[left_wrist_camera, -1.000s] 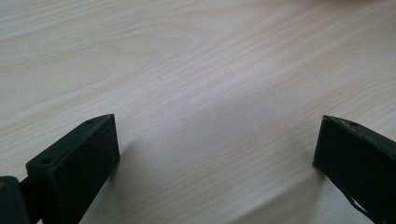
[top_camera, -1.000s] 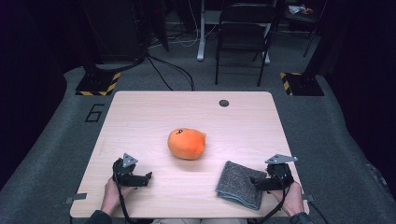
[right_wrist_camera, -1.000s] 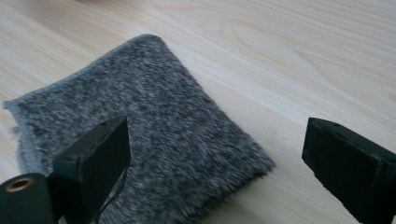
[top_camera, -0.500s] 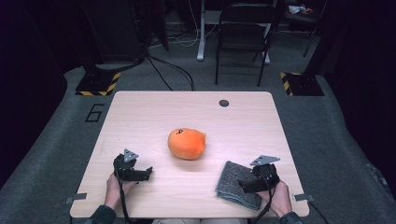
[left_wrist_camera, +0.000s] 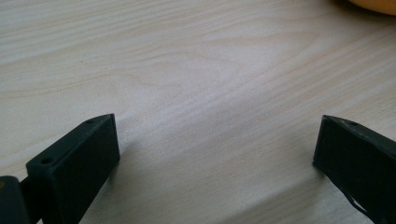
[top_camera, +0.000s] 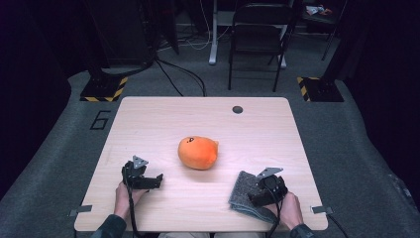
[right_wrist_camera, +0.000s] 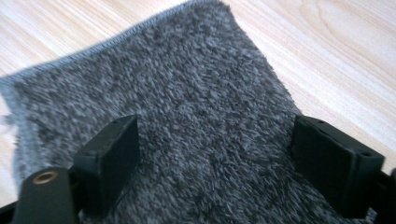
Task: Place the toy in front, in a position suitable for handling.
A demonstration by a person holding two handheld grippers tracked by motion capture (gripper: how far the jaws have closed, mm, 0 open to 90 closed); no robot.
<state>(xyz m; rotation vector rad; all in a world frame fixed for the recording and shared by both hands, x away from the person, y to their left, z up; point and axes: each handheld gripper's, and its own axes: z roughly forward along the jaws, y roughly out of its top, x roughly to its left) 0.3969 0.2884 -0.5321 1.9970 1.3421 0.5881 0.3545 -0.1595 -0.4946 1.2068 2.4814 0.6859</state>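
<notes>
**Right tool over the grey cloth, jaws closing**

Your right tool (top_camera: 258,196) sits low over the grey cloth (top_camera: 243,198) at the near right of the counter (top_camera: 148,124). In the right gripper view its two black jaws stand apart with the cloth (right_wrist_camera: 196,121) spread under and between them; they have just been closing a little, but the pads do not press any fold yet, so nothing is gripped. Your right hand (top_camera: 287,210) holds the tool from the near edge.

The cloth is a thick, fuzzy dark-grey towel with a stitched hem along one side. It lies flat and folded, its far corner pointing toward the middle of the counter.

Your left tool (top_camera: 147,181) rests near the near left of the counter, well apart from the cloth. In the left gripper view its jaws are wide apart with only bare wood (left_wrist_camera: 210,93) between them. Your left hand (top_camera: 125,193) grips it from below.

Farther out, one orange plush toy (top_camera: 198,152) with a small dark eye sits near the middle of the counter, between the two tools and a little beyond them. A sliver of it (left_wrist_camera: 369,4) shows at the top corner of the left gripper view.

Count: one cloth, one plush toy, two tools.
</notes>
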